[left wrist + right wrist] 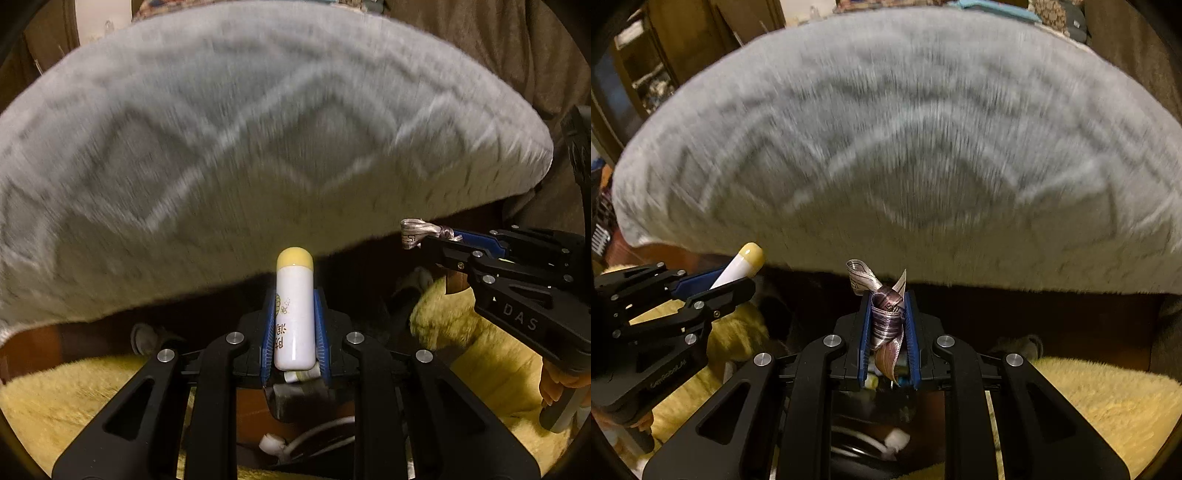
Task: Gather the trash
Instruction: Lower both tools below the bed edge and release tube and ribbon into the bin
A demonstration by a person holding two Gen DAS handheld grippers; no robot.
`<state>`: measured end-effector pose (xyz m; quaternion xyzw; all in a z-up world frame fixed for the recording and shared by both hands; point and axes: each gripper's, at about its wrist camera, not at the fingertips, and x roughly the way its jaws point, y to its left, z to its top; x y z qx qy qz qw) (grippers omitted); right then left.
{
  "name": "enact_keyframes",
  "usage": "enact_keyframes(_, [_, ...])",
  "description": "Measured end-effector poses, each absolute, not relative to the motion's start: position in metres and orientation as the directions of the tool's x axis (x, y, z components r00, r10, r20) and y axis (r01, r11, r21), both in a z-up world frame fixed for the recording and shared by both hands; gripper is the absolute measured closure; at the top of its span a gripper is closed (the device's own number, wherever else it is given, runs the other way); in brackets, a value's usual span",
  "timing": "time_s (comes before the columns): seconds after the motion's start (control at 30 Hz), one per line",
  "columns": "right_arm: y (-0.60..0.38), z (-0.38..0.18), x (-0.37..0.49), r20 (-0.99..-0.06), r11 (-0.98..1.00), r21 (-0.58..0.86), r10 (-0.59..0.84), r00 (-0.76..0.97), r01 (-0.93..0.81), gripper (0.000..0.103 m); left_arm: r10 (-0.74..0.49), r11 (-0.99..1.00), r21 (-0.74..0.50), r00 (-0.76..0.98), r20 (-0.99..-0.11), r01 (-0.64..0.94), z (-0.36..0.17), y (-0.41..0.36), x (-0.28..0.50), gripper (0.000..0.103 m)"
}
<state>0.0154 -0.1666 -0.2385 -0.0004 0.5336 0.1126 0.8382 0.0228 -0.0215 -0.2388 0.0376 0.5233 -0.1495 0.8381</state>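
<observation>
Two tongs: smooth white tube point(294, 314), crumpled glossy ribbon point(886, 317).

A small white tube point(294, 317) with a rounded yellow cap and printed characters down its side stands lengthwise at the lower centre of the left wrist view, cap uppermost, clamped between blue pads. A crumpled, shiny purple-silver ribbon scrap point(886, 317) sits pinched between blue pads at the lower centre of the right wrist view, one curled end poking up.
</observation>
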Motion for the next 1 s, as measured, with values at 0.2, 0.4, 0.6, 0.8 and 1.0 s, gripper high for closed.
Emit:
enact_keyframes(0.2, [-0.164,-0.28,0.019,-0.935,0.975,0.136,0.185,0.302,-0.176,0.085,-0.214,0.947,-0.123,0.295,-0.931,0.297,-0.28,-0.028,0.023,0.085])
enact_keyframes(0.4, [-0.167,-0.304,0.02,-0.951,0.974,0.161,0.196,0.241,-0.159,0.085,-0.207,0.942,-0.135,0.214,-0.955,0.307,-0.307,-0.033,0.023,0.085])
enact_keyframes(0.6, [-0.169,-0.305,0.027,-0.95,0.974,0.171,0.203,0.238,-0.149,0.084,-0.214,0.947,-0.16,0.176,-0.961,0.279,-0.321,-0.033,0.027,0.08])
enact_keyframes(0.8, [-0.174,-0.306,0.024,-0.947,0.977,0.177,0.203,0.25,-0.121,0.059,-0.212,0.952,-0.157,0.195,-0.958,0.263,-0.317,-0.024,0.027,0.068])
enact_keyframes(1.0, [-0.185,-0.282,0.022,-0.928,0.982,0.163,0.186,0.322,-0.097,0.035,-0.188,0.96,-0.121,0.262,-0.947,0.251,-0.295,-0.02,0.024,0.055])
